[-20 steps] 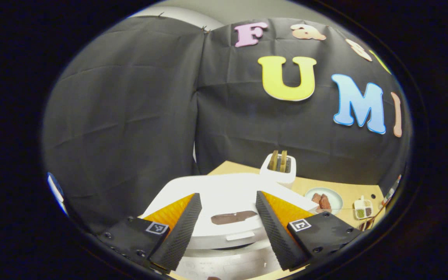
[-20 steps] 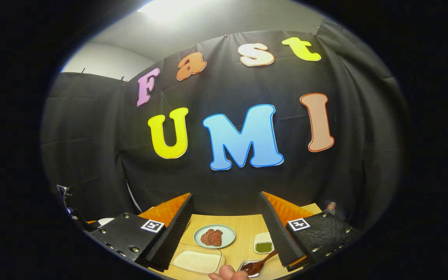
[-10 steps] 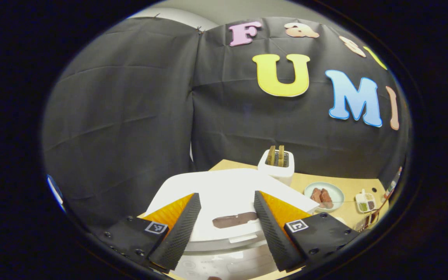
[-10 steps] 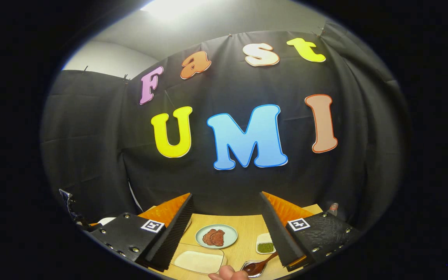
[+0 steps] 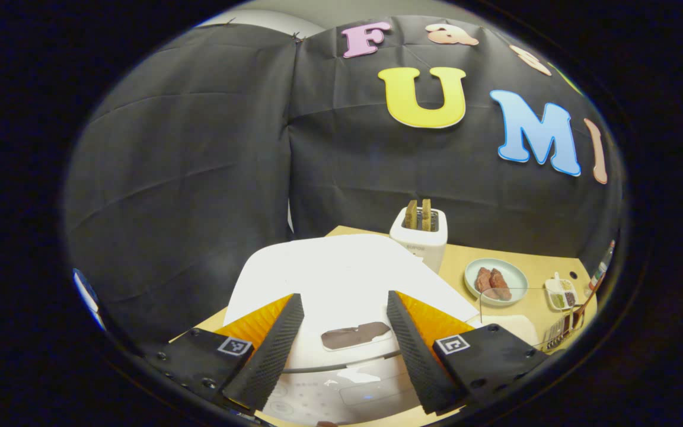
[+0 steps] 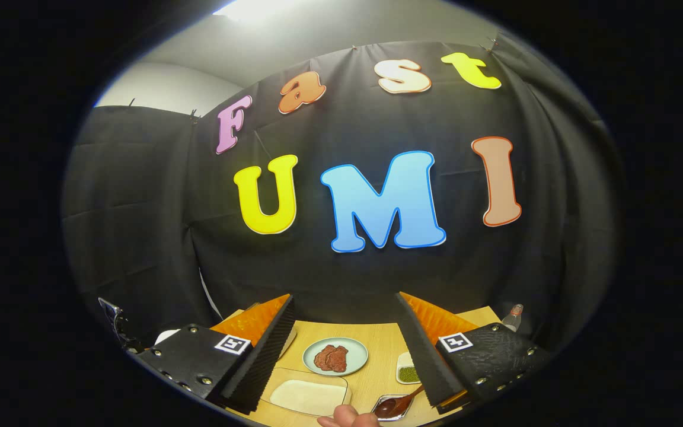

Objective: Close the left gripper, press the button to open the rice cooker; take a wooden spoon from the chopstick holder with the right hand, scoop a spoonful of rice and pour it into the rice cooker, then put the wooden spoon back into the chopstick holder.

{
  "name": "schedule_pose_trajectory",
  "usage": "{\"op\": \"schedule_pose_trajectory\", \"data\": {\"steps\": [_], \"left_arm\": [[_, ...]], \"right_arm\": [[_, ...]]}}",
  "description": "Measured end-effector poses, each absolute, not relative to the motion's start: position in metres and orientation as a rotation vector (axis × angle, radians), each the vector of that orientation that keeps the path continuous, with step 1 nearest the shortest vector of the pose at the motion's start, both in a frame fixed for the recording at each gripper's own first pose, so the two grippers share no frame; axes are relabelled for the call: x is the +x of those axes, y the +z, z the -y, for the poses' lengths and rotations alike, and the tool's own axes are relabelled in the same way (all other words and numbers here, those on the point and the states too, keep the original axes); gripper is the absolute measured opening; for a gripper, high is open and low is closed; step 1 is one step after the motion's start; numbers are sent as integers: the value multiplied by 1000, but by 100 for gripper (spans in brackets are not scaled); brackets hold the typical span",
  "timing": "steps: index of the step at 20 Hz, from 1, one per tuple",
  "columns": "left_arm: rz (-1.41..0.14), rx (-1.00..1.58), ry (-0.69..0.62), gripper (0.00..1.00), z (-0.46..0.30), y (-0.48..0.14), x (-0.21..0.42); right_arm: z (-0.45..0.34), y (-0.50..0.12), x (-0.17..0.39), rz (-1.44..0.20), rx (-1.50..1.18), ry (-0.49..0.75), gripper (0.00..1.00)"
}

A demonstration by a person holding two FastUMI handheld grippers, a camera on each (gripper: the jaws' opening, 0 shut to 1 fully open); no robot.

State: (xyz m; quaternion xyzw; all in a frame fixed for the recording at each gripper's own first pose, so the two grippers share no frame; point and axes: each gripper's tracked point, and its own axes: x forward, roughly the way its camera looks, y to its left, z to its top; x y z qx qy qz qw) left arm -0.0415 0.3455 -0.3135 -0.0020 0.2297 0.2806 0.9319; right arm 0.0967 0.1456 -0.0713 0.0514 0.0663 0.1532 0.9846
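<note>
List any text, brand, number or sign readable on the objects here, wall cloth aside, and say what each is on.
No text on the objects is clear enough to quote.
Rice cooker panel: faint markings, too blurred to read.
Toaster: a small mark on its front, too small to read.
Left gripper and right gripper: square coded tags, patterns rather than words.

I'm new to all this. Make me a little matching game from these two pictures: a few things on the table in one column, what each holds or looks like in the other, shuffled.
Things:
1. toaster
2. round plate
3. rice cooker
4. left tongs

States:
A. lid down
B. open, holding nothing
C. two slices sticking up
D. reddish-brown meat pieces on it

Pairs: 1-C, 2-D, 3-A, 4-B
</note>
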Motion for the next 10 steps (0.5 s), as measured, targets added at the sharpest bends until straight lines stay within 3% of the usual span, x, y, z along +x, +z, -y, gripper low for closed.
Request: {"op": "schedule_pose_trajectory", "data": {"steps": [1,2,9,10], "left_arm": [[-490,-13,578,94,-344,-321,-44],[-470,1,579,99,-345,-317,-43],[-428,-5,565,100,-343,-318,-46],[-426,2,566,96,-343,-318,-46]], "right_arm": [[-146,-72,97,-136,111,307,100],[-147,-73,98,-141,113,308,100],[-156,-74,96,-145,99,334,100],[-157,-73,96,-140,96,334,100]]}}
